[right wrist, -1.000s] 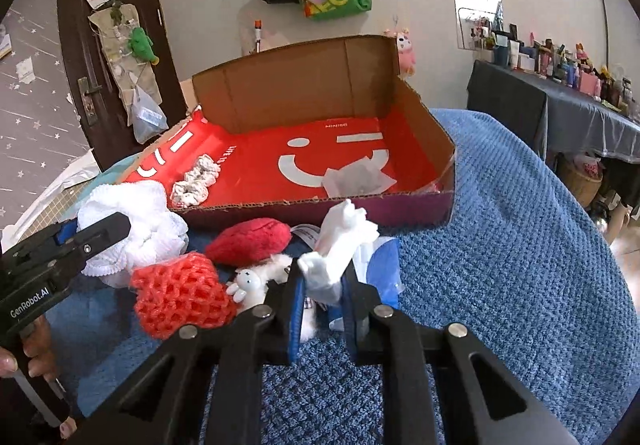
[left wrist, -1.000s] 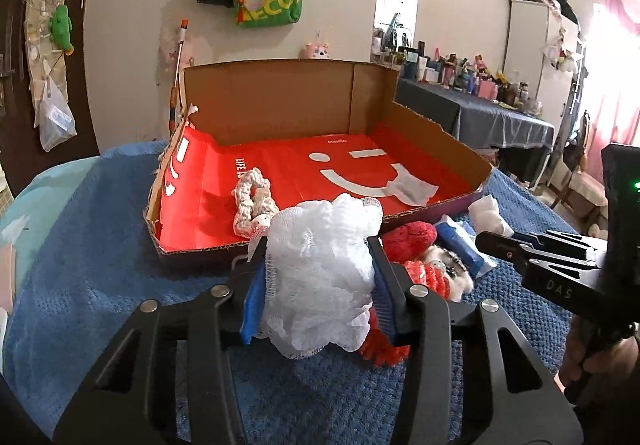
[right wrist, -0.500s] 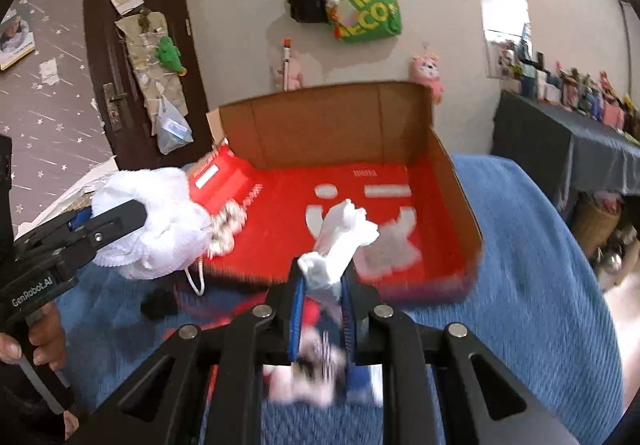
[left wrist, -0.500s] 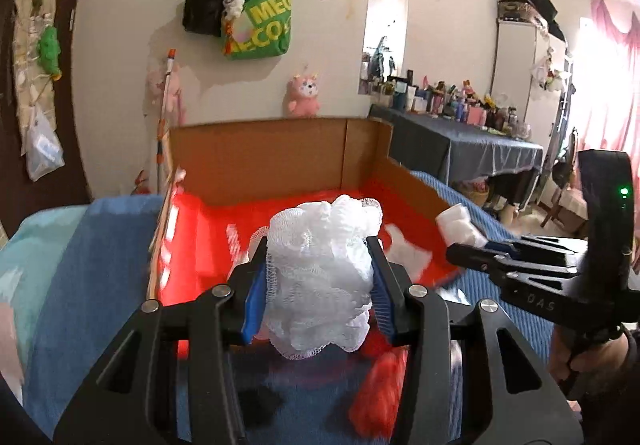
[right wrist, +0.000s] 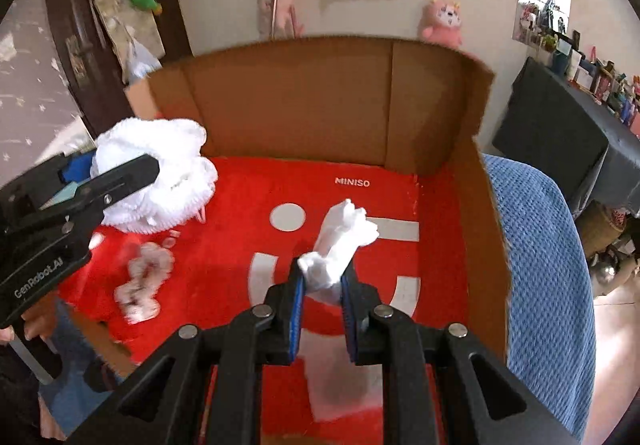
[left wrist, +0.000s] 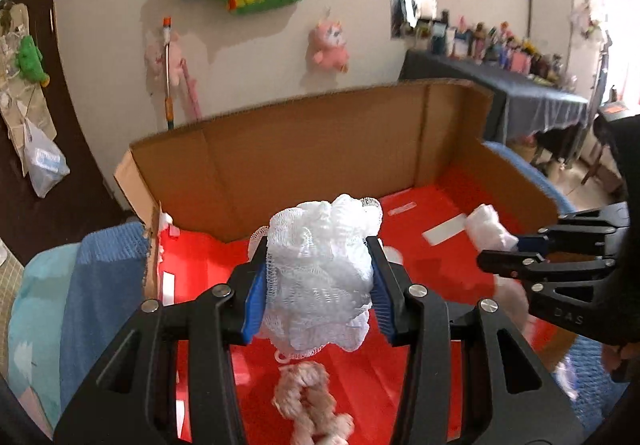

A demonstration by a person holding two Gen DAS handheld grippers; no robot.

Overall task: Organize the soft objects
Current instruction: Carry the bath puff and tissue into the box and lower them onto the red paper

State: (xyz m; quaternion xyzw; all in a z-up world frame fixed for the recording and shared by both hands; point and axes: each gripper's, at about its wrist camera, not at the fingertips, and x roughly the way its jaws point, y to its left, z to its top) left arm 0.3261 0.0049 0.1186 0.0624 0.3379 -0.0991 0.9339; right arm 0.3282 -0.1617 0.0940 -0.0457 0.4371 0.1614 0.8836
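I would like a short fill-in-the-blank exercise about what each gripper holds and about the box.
1. The left gripper is shut on a white mesh ____.
2. The right gripper holds a small soft thing of ____ colour.
3. The cardboard box has a ____ floor.

Missing words: sponge; white; red

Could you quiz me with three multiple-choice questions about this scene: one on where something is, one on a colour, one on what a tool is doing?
1. Where is the pale braided scrunchie?
A. on the box floor
B. on the blue blanket
C. on the wall

2. What colour is the floor of the cardboard box?
A. green
B. red
C. black

3. What is the left tool doing?
A. hanging open
B. gripping a white mesh bath pouf
C. gripping a pink plush

Answers: 1 A, it lies on the floor below the pouf. 2 B, red lining shows. 3 B, both pads press the pouf.
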